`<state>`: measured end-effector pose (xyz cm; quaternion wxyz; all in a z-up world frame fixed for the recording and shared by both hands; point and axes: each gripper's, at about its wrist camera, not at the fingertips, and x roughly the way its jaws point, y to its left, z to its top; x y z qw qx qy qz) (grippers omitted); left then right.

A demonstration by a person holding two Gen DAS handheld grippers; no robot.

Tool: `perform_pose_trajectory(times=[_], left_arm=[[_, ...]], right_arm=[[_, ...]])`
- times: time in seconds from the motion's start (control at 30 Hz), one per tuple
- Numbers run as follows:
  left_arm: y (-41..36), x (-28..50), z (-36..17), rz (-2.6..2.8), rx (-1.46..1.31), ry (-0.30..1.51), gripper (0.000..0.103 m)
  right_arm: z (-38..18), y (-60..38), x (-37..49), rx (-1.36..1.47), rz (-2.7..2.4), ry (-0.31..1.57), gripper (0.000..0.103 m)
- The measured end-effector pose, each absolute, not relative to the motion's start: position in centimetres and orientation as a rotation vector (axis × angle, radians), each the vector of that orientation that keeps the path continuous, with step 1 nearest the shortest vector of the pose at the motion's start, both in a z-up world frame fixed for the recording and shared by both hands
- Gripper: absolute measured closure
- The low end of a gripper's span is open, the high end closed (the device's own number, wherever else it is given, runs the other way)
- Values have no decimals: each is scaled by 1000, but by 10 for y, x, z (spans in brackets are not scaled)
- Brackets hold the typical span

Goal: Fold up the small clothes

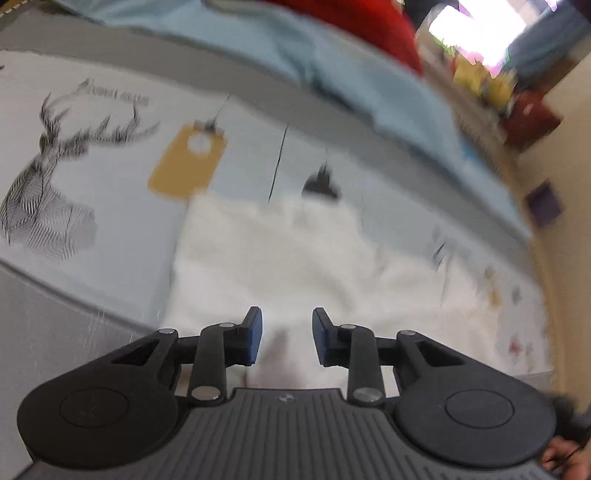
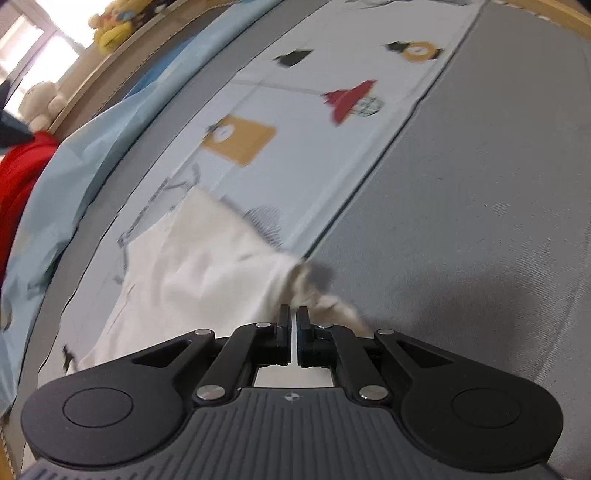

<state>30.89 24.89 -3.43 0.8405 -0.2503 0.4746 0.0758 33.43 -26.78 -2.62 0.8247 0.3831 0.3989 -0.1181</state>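
A small white garment point(image 1: 280, 254) lies on the patterned bed sheet point(image 1: 122, 192). In the left wrist view my left gripper point(image 1: 287, 334) is open, its blue pads apart, just above the garment's near edge and holding nothing. In the right wrist view the white garment point(image 2: 199, 266) lies left of centre, and my right gripper point(image 2: 294, 325) is shut on its bunched near corner, which lifts off the grey bed cover point(image 2: 480, 206). The left view is blurred by motion.
The sheet point(image 2: 314, 147) carries printed lamps, a yellow tag and a deer drawing. A light blue blanket point(image 1: 332, 70) and a red cloth point(image 1: 369, 26) lie at the far side. Plush toys point(image 2: 114, 22) sit on a wooden ledge near a bright window.
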Motion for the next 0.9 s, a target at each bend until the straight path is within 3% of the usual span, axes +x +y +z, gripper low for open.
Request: perform_pose_trajectory(times=[0.23,0.33,0.57,0.7,0.9], left_arm=[[236,313,-69,165,-457,1091,71],[230,317,-78,175,-367,1099,100],[227,303,-16,258,-231,805,98],[225,304,-26,373,-139,826,95],[226,311,-48,189,-301,925,90]], right_arm=[[-26,-265,335,813,-241,852,96],[-30,-264,331,806,-255,845,96],[-8,-248,326,669,-228,737,96],[-5,-238,332,601,-161,714,96],[-33,-249,350,633,-158,849,90]])
